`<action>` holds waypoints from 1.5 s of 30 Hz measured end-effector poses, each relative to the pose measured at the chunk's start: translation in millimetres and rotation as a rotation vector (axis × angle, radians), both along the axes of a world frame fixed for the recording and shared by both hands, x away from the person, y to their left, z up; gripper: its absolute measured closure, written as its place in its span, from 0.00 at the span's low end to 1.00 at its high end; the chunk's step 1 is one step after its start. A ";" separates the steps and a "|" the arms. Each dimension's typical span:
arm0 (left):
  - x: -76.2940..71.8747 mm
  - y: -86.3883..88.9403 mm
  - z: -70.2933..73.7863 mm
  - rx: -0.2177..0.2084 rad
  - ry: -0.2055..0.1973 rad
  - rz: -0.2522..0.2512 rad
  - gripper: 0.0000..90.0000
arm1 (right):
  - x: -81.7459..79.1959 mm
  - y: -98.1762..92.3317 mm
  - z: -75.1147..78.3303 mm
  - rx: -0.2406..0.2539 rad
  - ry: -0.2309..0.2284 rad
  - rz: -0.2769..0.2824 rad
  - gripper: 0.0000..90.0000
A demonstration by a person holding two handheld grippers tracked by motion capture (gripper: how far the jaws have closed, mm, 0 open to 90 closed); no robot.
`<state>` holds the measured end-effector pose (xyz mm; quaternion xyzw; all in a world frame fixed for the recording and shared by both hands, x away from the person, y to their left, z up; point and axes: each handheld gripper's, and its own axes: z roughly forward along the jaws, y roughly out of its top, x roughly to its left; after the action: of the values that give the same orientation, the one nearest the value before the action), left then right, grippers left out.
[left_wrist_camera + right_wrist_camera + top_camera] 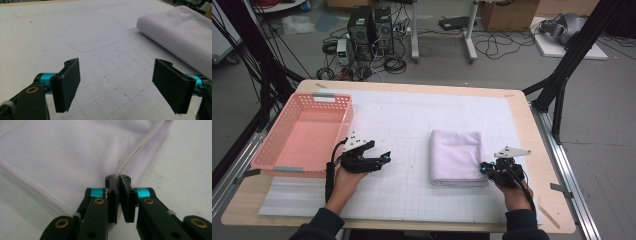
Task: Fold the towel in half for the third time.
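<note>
While the right gripper (119, 185) sits clamped, seemingly on the hem of the one folded lilac cloth (456, 156) at mid-mat, we see the left gripper (116, 86) spread wide over bare grid mat (412, 125); one empty pink plastic basket (299, 135) stands left, nothing blocking.
</note>
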<state>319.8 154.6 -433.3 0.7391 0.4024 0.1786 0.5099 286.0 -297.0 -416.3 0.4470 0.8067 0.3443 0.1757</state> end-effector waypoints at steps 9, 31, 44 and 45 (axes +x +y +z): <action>-0.1 -0.8 -0.2 0.002 -0.002 0.002 0.25 | -6.6 -8.8 6.3 -0.012 -0.054 -0.076 0.58; 0.0 -1.5 -0.9 0.002 0.002 0.001 0.25 | 51.5 13.1 1.6 0.049 -0.108 0.045 0.52; -1.2 -0.6 -0.3 -0.008 0.001 -0.005 0.25 | 69.5 9.3 -6.2 -0.021 -0.093 -0.111 0.49; -1.3 -0.4 -0.2 -0.018 0.001 -0.007 0.25 | 69.5 9.3 -6.2 -0.021 -0.093 -0.111 0.49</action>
<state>318.5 154.2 -433.5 0.7359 0.4018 0.1730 0.5168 355.5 -287.8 -422.5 0.4729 0.7751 0.3460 0.2365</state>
